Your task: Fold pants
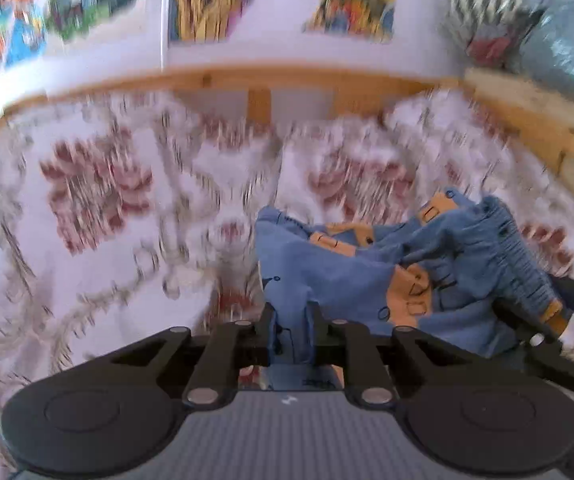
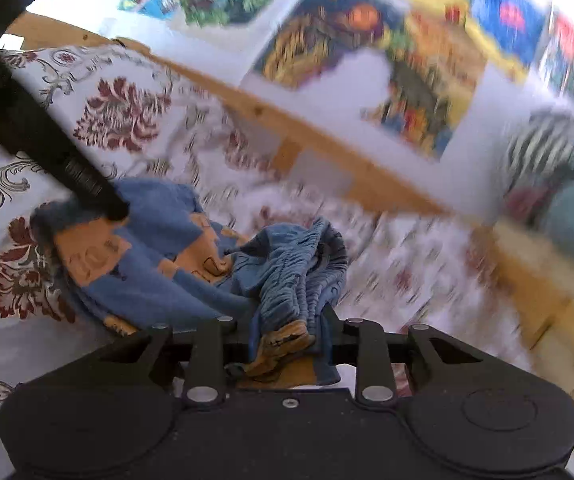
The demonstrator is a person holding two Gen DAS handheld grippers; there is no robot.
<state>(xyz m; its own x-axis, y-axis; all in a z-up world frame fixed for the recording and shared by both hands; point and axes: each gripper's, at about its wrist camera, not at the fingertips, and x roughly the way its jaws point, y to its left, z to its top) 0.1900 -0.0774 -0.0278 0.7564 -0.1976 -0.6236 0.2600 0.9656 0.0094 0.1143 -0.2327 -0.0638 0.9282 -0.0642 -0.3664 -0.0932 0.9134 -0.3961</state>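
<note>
Small blue pants (image 1: pixel 351 276) with orange patches hang bunched between my two grippers above a floral bedspread (image 1: pixel 99 200). My left gripper (image 1: pixel 291 332) is shut on a fold of the blue fabric. In the right wrist view the pants (image 2: pixel 191 280) sag to the left, and my right gripper (image 2: pixel 287 336) is shut on the ribbed waistband (image 2: pixel 307 272) with an orange tag. The left gripper's finger (image 2: pixel 87 188) pinches the far end of the cloth. At the right edge of the left wrist view, the right gripper (image 1: pixel 567 304) holds the waistband (image 1: pixel 519 256).
A wooden bed rail (image 1: pixel 259 80) runs along the far side of the bedspread, with a white wall and colourful posters (image 1: pixel 271 0) behind it. A striped cushion (image 2: pixel 539 148) and a teal bundle (image 1: pixel 567 44) lie at the right. Both views are motion-blurred.
</note>
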